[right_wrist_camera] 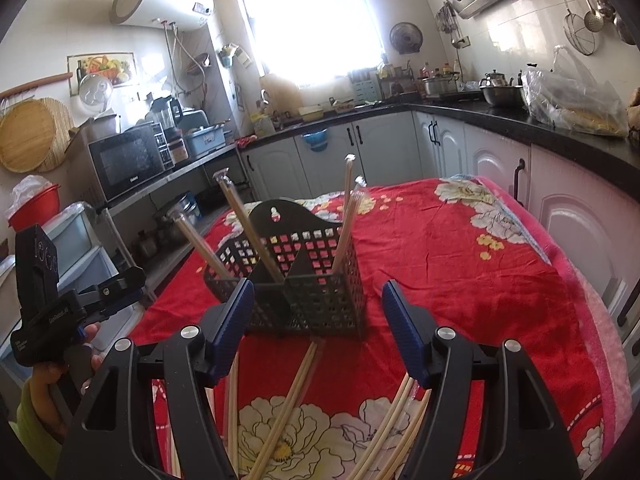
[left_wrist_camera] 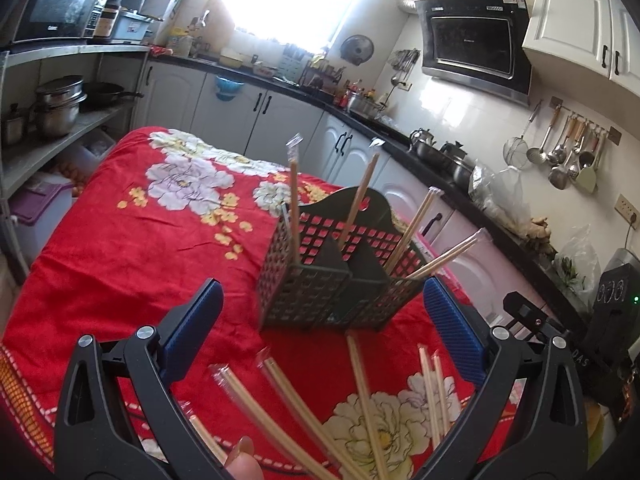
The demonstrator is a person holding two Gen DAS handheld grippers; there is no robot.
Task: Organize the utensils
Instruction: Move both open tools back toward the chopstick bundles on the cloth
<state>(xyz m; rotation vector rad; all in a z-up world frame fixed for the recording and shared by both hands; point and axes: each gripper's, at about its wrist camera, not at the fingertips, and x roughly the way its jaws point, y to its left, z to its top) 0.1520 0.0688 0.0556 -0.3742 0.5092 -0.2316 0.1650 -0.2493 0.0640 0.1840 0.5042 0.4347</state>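
A black perforated utensil holder [left_wrist_camera: 332, 280] stands on the red floral cloth [left_wrist_camera: 140, 240], with several wrapped chopstick pairs [left_wrist_camera: 294, 200] upright in its compartments. More wrapped chopsticks [left_wrist_camera: 360, 392] lie loose on the cloth in front of it. My left gripper [left_wrist_camera: 322, 320] is open and empty just above these loose chopsticks, short of the holder. In the right wrist view the holder [right_wrist_camera: 304, 284] stands just ahead and loose chopsticks [right_wrist_camera: 296, 392] lie below my right gripper [right_wrist_camera: 318, 312], which is open and empty. The left gripper body [right_wrist_camera: 60, 304] shows at the far left.
Kitchen cabinets and a black counter [right_wrist_camera: 520, 120] with pots and bags run along the right and back. A shelf with a microwave [right_wrist_camera: 128, 160] and pots stands on the left. The cloth-covered table [right_wrist_camera: 480, 264] stretches beyond the holder.
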